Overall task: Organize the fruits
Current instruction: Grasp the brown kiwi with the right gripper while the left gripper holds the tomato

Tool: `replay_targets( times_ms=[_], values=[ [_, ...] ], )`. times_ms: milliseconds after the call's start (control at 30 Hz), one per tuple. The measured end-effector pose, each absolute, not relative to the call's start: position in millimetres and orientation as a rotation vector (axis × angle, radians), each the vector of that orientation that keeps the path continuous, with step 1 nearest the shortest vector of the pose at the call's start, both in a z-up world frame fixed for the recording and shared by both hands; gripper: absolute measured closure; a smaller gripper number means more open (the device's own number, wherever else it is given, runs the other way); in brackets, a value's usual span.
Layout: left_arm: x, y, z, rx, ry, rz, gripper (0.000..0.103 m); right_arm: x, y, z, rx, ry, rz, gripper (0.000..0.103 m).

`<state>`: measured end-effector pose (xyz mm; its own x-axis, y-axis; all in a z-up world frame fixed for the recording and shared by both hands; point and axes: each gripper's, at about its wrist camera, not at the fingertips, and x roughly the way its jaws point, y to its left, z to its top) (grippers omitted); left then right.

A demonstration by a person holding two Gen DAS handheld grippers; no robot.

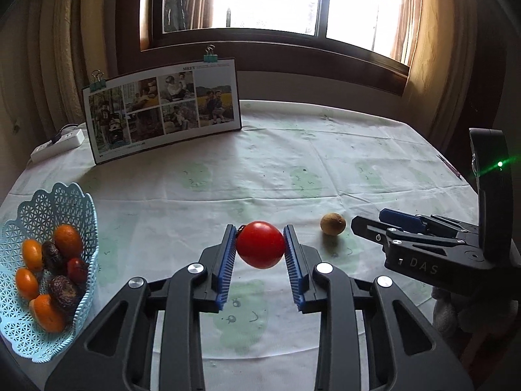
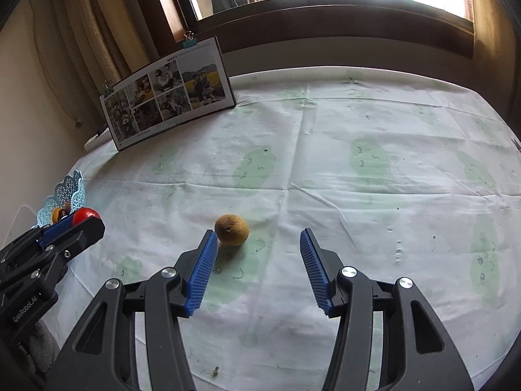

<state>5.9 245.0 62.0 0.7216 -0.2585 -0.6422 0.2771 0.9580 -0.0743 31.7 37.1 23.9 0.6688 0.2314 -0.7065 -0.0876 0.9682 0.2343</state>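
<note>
Clamped between my left gripper [image 1: 260, 244]'s blue ribbed pads [image 1: 225, 260] is a red tomato [image 1: 260, 245], glossy, smooth and round. It is held at its widest part and looks to be lifted clear of the cloth, which I judge is the carry toward the basket. My right gripper [image 2: 259, 238] is spread wide and empty, low over the table, with its left pad just beside a small brown fruit [image 2: 232, 230]. That fruit is dull, rough-skinned and roundish with a tiny stem scar; it sits on the pale green-patterned tablecloth [image 2: 358, 137], closer to the left pad than centred in the gap. I read that as lining up for the next pick.

Outward to the left, the light blue lattice basket [image 1: 70, 195] stands tilted at the near left edge, already holding several orange fruits [image 1: 67, 240], dark wrinkled ones [image 1: 52, 255] and something red. Farther back, a photo board [image 1: 162, 107] leans upright below the window.
</note>
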Motion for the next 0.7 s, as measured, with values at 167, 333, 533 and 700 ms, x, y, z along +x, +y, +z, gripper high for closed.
replay_targets(
  times_ms=[167,333,533,700],
  values=[
    [-1.2,257.7,66.2,0.012,0.684,-0.276,0.073,42.1,55.3,22.1,0.142,0.846,0.21,0.05],
    [-7.5,270.8,67.9,-0.006,0.673,-0.254,0.073,53.8,67.1,16.2,0.109,0.875,0.211,0.055],
    [-11.3,281.9,68.5,-0.027,0.669,-0.231,0.073,64.0,76.5,10.6,0.081,0.898,0.196,0.063],
    [-13.8,287.4,70.3,-0.039,0.659,-0.22,0.073,64.5,82.4,7.5,0.038,0.89,0.181,0.07]
  ],
)
